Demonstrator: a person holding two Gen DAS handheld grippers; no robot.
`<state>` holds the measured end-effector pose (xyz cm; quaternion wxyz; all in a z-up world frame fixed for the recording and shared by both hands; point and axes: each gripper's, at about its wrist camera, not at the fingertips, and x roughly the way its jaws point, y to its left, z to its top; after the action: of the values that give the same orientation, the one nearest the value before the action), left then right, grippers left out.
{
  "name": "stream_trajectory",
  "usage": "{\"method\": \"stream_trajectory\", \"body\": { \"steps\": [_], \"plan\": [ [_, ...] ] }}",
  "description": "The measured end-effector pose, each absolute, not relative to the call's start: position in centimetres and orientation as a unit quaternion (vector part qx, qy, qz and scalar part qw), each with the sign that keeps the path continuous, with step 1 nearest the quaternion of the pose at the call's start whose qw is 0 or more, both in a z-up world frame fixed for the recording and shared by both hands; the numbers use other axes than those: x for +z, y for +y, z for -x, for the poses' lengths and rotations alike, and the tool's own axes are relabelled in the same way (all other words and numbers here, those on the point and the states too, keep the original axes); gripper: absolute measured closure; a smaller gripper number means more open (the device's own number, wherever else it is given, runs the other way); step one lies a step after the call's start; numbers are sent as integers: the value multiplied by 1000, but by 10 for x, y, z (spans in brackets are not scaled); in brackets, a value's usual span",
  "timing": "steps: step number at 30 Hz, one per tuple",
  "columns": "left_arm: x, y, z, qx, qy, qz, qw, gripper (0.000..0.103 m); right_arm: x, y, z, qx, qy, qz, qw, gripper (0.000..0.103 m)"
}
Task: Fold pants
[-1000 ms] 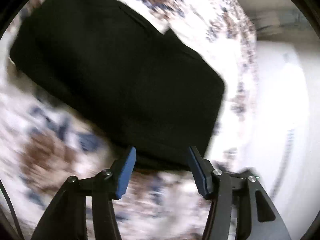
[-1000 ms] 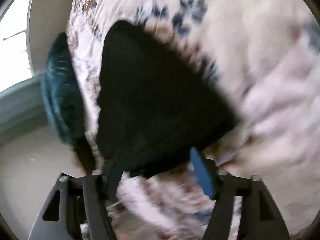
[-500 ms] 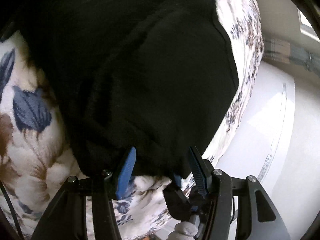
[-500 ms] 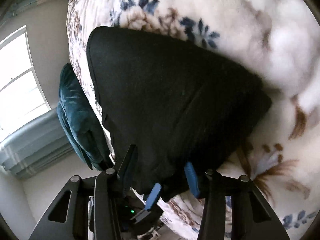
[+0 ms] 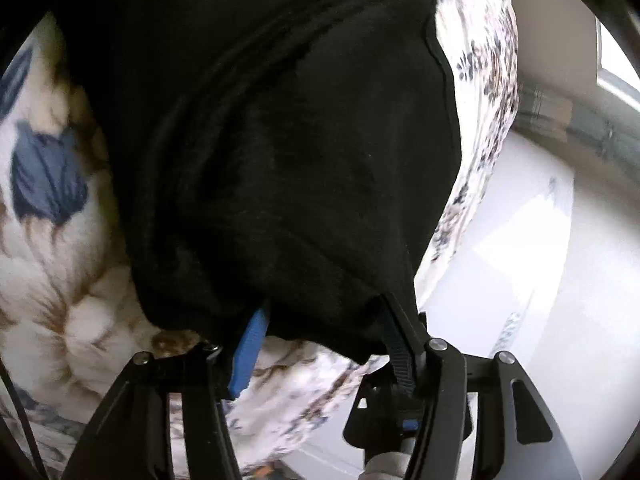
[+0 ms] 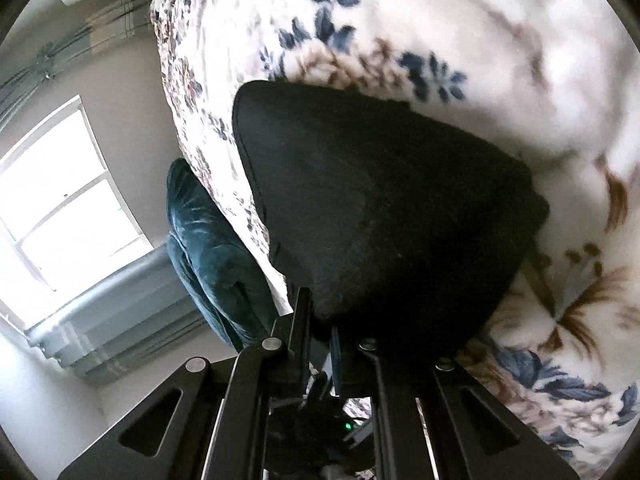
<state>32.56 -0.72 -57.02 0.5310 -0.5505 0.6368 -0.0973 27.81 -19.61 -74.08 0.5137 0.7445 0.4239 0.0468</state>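
Note:
Black pants (image 5: 300, 160) lie folded on a floral quilt (image 5: 60, 280) at the bed's edge. My left gripper (image 5: 324, 312) is at their near edge. Its jaws stand apart and are opening. The hem drapes over both tips, and the blue pad (image 5: 250, 344) of one finger is bare below the cloth. In the right wrist view the pants (image 6: 380, 220) fill the middle. My right gripper (image 6: 320, 320) has its fingers drawn together on the near corner of the cloth. Part of another black gripper (image 5: 384, 412) shows low behind my left gripper's right finger.
The quilt (image 6: 480, 40) drops off at the bed's side toward a pale floor (image 5: 540, 240). A teal velvet cushion or chair (image 6: 216, 248) sits beside the bed below a bright window (image 6: 60, 200).
The right jaws have closed from wide apart onto the pants' near corner. The left gripper has sunk and rolled toward the pants' edge, and the cloth now hangs over its fingertips.

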Motion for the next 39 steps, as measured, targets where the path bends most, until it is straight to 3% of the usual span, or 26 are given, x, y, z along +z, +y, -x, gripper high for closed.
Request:
{"method": "stream_trajectory", "body": {
  "steps": [11, 12, 14, 17, 23, 26, 28, 30, 32, 35, 36, 38, 39],
  "plan": [
    [-572, 5, -342, -84, 588, 563, 575, 51, -748, -197, -263, 24, 479, -703, 525, 94],
    [-573, 6, -342, -77, 591, 549, 587, 66, -749, -197, -261, 22, 484, -698, 527, 94],
    [-569, 5, -339, -71, 599, 517, 607, 83, -748, -198, -264, 20, 497, -677, 542, 94],
    [-558, 9, -333, -60, 593, 482, 642, 89, -749, -202, -272, 17, 512, -652, 559, 93],
    [-574, 26, -331, -68, 592, 507, 623, 91, -765, -211, -268, -10, 500, -671, 548, 93],
    [-579, 25, -335, -77, 591, 526, 606, 80, -759, -206, -268, 8, 494, -670, 553, 93],
    [-582, 25, -337, -72, 590, 535, 600, 79, -760, -203, -268, 13, 498, -677, 542, 91],
    [-589, 25, -339, -67, 591, 545, 591, 78, -767, -202, -269, 15, 498, -690, 525, 83],
    [-590, 27, -342, -63, 590, 544, 593, 78, -773, -200, -271, 17, 493, -707, 507, 69],
    [-582, 23, -347, -59, 589, 518, 617, 80, -774, -200, -273, 16, 490, -708, 508, 66],
    [-576, 19, -350, -54, 593, 490, 637, 84, -772, -200, -274, 15, 489, -703, 515, 67],
    [-565, 15, -349, -58, 589, 467, 657, 92, -766, -200, -274, 6, 486, -692, 533, 90],
    [-564, 17, -344, -59, 587, 461, 663, 93, -763, -201, -273, 3, 488, -683, 544, 95]
  ]
}}
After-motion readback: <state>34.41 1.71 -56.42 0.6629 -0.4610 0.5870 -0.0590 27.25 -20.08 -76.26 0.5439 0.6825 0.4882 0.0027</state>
